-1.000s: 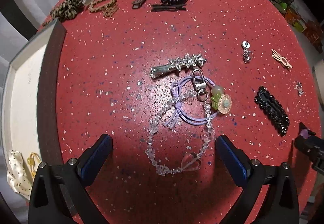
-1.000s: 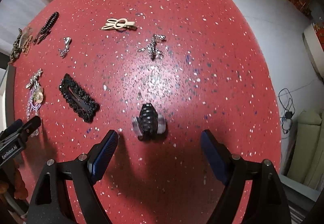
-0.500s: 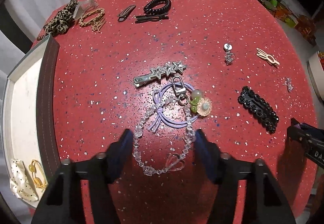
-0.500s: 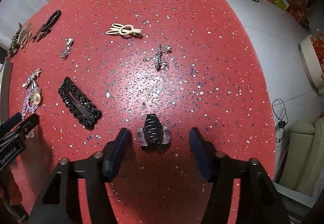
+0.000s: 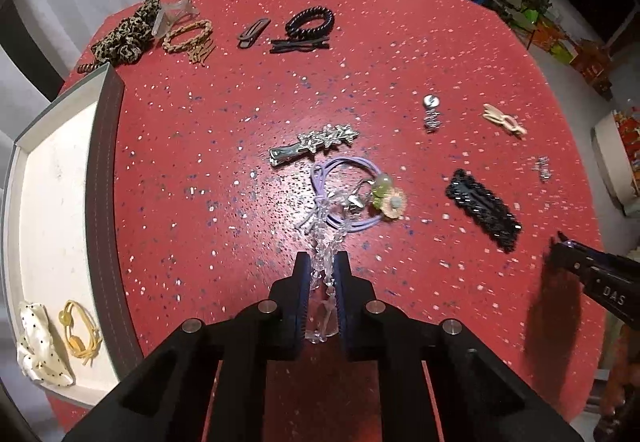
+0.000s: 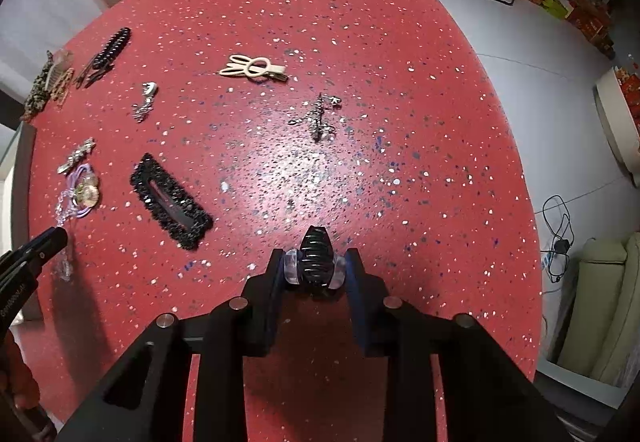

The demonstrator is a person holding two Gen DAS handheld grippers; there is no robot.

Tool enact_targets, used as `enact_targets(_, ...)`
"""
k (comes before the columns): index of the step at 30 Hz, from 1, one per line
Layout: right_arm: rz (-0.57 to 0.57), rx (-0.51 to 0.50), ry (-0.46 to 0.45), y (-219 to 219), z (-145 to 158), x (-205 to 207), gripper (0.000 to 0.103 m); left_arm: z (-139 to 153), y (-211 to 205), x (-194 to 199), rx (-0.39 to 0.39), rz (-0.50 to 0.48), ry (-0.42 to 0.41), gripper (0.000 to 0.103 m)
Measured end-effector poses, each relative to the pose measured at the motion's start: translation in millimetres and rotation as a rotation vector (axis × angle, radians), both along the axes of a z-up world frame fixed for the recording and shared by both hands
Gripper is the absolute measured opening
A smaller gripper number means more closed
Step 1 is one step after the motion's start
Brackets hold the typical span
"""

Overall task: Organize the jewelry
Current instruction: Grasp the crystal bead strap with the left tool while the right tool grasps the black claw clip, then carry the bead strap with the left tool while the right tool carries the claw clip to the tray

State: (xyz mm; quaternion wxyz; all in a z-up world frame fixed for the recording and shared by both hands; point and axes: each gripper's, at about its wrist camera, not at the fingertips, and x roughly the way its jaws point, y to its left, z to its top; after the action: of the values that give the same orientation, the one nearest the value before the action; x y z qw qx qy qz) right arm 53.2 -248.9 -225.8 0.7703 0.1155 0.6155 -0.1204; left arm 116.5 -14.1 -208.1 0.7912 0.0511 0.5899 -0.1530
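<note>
Only two pieces lie in the tray; left tongs are closing on the crystal bead chain, right tongs closing on the black claw clip, and many pieces remain on the tabletop.

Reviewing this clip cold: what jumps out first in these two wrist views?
Both grippers are closing on a piece at once. The left gripper pinches a clear crystal bead chain that trails up to the purple hair tie at mid-table, while the right gripper squeezes a black claw clip. Around them, hair clips lie scattered across the red speckled table, and a white tray waits at its left edge.
</note>
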Motion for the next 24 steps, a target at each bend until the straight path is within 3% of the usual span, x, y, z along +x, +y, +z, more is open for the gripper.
enact_targets(10, -0.013, 0.085, -0.016, 5, 23, -19, 0.032, 26, 11, -27, -0.031, -0.018, -0.001, 0.014)
enact_targets(12, -0.013, 0.100, -0.017, 6, 28, -24, 0.032, 30, 13, -29, -0.033, -0.022, -0.003, 0.007)
enact_targets(15, -0.016, 0.118, -0.017, 8, 32, -29, 0.032, 36, 17, -34, -0.038, -0.029, -0.004, 0.007)
enact_targets(24, -0.002, 0.129, -0.017, 23, 49, -45, 0.032, 48, 33, -50, -0.062, -0.028, 0.007, 0.007)
